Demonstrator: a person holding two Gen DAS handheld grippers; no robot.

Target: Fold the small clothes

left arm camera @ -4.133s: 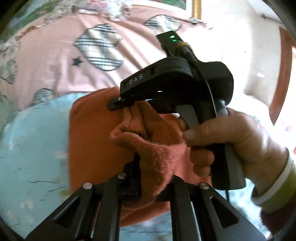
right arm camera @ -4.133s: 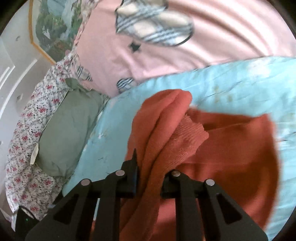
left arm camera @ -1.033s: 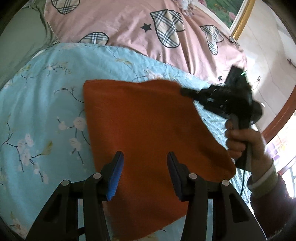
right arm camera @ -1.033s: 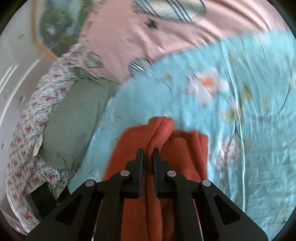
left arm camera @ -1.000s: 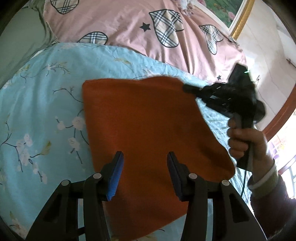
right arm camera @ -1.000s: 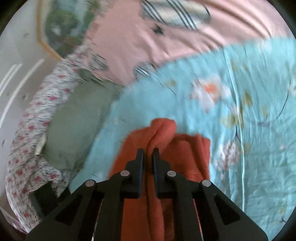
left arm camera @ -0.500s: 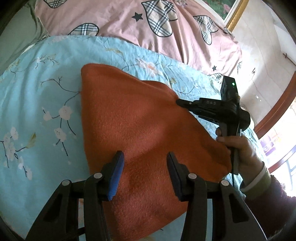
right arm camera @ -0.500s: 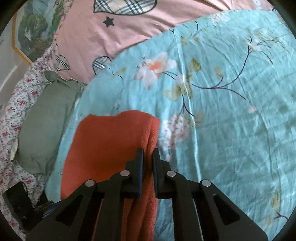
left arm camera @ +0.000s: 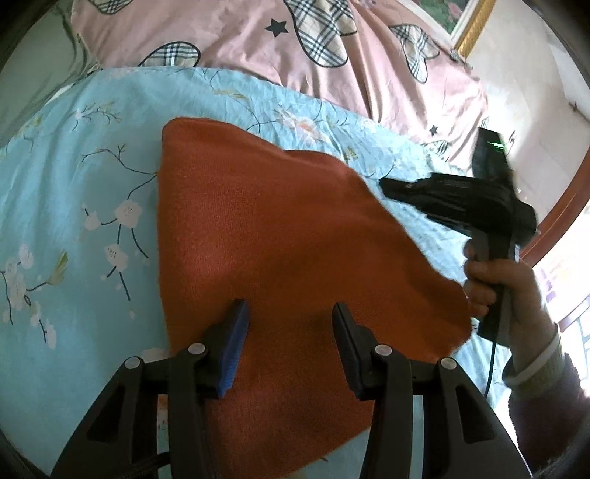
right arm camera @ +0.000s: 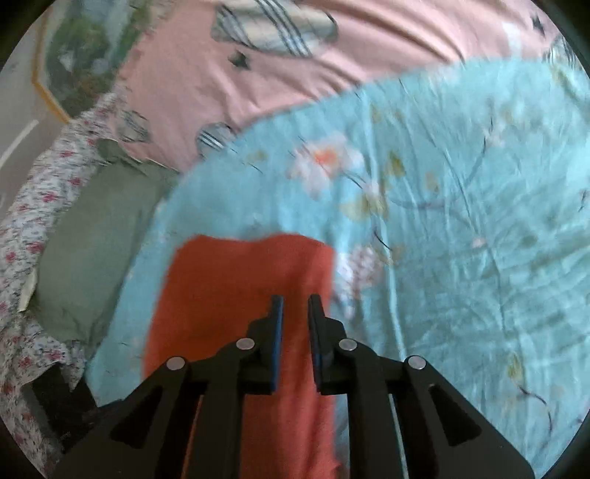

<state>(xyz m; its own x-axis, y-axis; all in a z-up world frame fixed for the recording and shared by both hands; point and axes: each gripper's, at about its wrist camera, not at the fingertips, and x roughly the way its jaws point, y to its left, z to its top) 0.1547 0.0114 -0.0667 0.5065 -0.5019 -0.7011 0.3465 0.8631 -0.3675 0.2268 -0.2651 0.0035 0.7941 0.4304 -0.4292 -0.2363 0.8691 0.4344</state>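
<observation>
An orange knitted cloth (left arm camera: pixel 280 235) lies spread flat on the light blue floral sheet (left arm camera: pixel 73 206). My left gripper (left arm camera: pixel 289 320) hovers over the cloth's near part, open, with nothing between its blue pads. In the left wrist view my right gripper (left arm camera: pixel 385 183), held by a hand (left arm camera: pixel 494 280), sits just off the cloth's right edge, apart from it. In the blurred right wrist view the right gripper (right arm camera: pixel 295 306) has a narrow gap between its jaws, which are opening. The orange cloth (right arm camera: pixel 228 287) lies beneath them and nothing is pinched.
A pink duvet with plaid hearts (left arm camera: pixel 295 48) lies beyond the sheet. A green pillow (right arm camera: pixel 88 235) and flowered fabric (right arm camera: pixel 33 191) sit at the left in the right wrist view. A gold-framed picture (left arm camera: pixel 468 25) hangs on the wall.
The right gripper held a fold of the orange cloth, lowered it onto the sheet and let go; it has drawn off to the right. The cloth now lies flat. The left gripper stayed open.
</observation>
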